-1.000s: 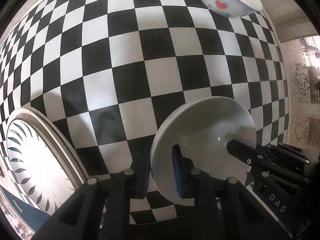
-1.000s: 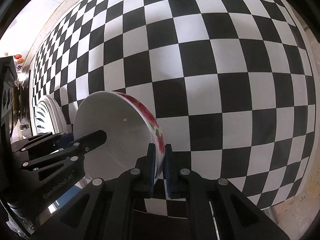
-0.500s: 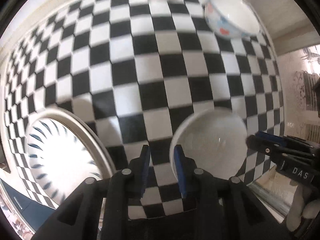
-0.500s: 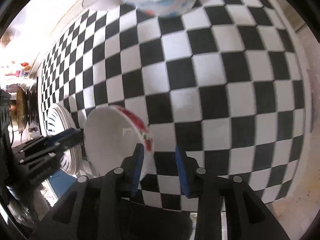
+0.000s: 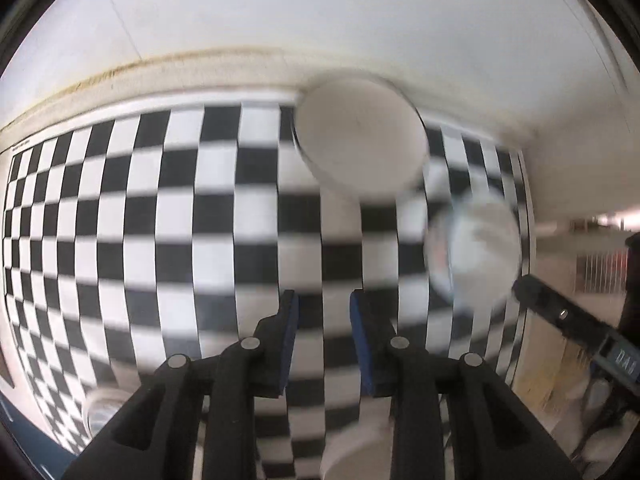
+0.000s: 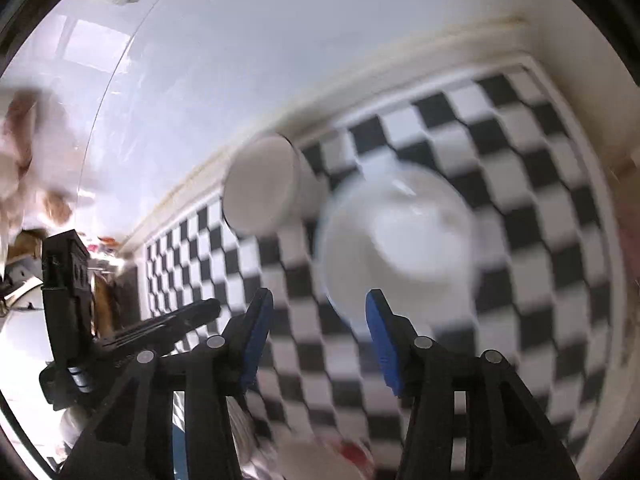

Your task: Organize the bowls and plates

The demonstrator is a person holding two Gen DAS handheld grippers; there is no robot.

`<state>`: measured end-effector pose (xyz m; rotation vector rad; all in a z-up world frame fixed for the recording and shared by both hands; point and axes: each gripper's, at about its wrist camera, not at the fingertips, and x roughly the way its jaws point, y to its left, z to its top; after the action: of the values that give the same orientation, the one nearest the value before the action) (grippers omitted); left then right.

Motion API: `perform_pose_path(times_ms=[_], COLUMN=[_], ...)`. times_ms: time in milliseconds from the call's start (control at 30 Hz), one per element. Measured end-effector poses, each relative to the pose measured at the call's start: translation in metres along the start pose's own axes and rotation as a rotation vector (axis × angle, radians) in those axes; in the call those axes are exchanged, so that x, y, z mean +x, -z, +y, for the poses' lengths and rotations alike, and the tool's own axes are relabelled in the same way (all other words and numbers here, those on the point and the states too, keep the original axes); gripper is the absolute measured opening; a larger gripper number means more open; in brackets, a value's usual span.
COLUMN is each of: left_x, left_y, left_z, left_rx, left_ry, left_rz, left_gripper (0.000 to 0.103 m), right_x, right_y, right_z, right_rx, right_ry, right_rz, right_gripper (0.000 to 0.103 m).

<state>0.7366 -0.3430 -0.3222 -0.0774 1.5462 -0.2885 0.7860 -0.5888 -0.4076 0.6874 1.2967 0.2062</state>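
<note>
Black-and-white checkered cloth (image 5: 224, 216) covers the bench, and a pale wall (image 5: 320, 12) rises behind its far edge; both views are blurred. In the left wrist view, the left hand-held gripper (image 5: 323, 312) points down at the cloth with its blue pads a narrow gap apart, the jaws just easing apart, and only checkered cloth shows between them. A plain white bowl (image 5: 360, 140) sits at the far edge of the bench close to the wall, and a second bowl with a faint coloured pattern (image 5: 474, 256) sits just beside it, nearer the right edge of the cloth. The tip of the right hand-held gripper (image 5: 538, 300) shows at the right of this view, near the patterned bowl but not touching it as far as the blur allows. A pale round rim (image 5: 102, 408) shows at the lower left, too smeared to tell more. In the right wrist view, the right hand-held gripper (image 6: 318, 312) has its jaws standing a moderate way apart and opening; nothing is pressed between the pads, though the patterned bowl (image 6: 400, 240) lies on the cloth just beyond them. The white bowl (image 6: 260, 184) stands just behind and to the left of it, near the wall. A white bowl with red marks on its rim (image 6: 344, 454) shows at the bottom edge, below the fingers. The left hand-held gripper (image 6: 208, 306) reaches in from the left of this view.
</note>
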Motion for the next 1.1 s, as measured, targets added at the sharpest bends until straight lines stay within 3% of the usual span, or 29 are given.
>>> perform_pose_path(times_ms=[167,433,467,533,667,867,1100], left_x=[0.026,0.069,0.071,0.075,0.078,0.066,0.030], left_y=[-0.055,-0.105,-0.107,-0.109,-0.107,-0.094,-0.067], left_z=[0.019,0.017,0.015,0.012,0.003,-0.004,-0.019], left_rx=[-0.083,-0.091,-0.080,-0.064,-0.048,-0.027,0.014], left_ry=[0.058,0.072,0.066,0.050,0.016,-0.005,-0.020], left_rz=[0.011,0.069,0.068,0.066,0.043,0.023,0.000], left_gripper=[0.025,0.024,0.024,0.024,0.022,0.022,0.022], right_x=[0.054,0.108,0.111,0.119,0.133,0.132,0.091], right_y=[-0.061,-0.100,-0.102,-0.107,-0.112,-0.102,-0.061], right_z=[0.020,0.029,0.031,0.033,0.036,0.033,0.058], right_rx=[-0.024,-0.058,-0.061,-0.065,-0.106,-0.103,-0.141], right_ry=[0.017,0.103,0.102,0.099,0.183,0.163,0.156], right_rz=[0.054,0.094,0.099,0.123,0.139,0.147,0.128], right_gripper=[0.051,0.047,0.046,0.035,0.010,0.008,0.008])
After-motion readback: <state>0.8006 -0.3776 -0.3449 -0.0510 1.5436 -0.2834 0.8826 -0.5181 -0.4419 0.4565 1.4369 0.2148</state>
